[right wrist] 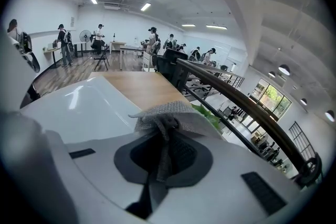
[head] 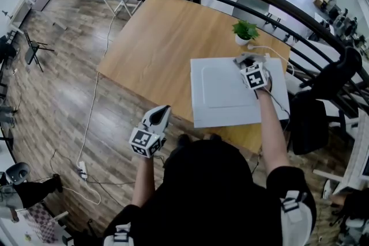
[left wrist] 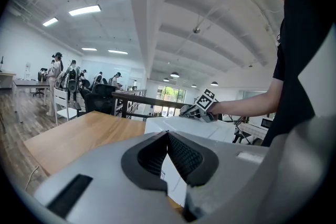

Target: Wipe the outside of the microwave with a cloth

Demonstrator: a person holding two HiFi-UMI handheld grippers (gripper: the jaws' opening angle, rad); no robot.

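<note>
— Grey woven cloth (right wrist: 168,118) first: we see it pinched in the right tongs (right wrist: 165,152). The jaws are closed on its bunched middle, and the rest fans out past the tips.

— We find those tongs over the white boxy microwave (head: 222,92), at its far right corner. The cloth seems to lie on the top panel.

— Agreed. The microwave stands on the light wooden bench (head: 155,37), towards the right end of its near edge.

— And the left tongs (head: 163,109)?

— Their jaws are pressed together at the tips with nothing between them. We see them off the bench's near edge, left of the microwave and clear of it.

— Past the microwave's far edge we make out a small green plant in a white pot (head: 244,31), close to the right tongs.
</note>
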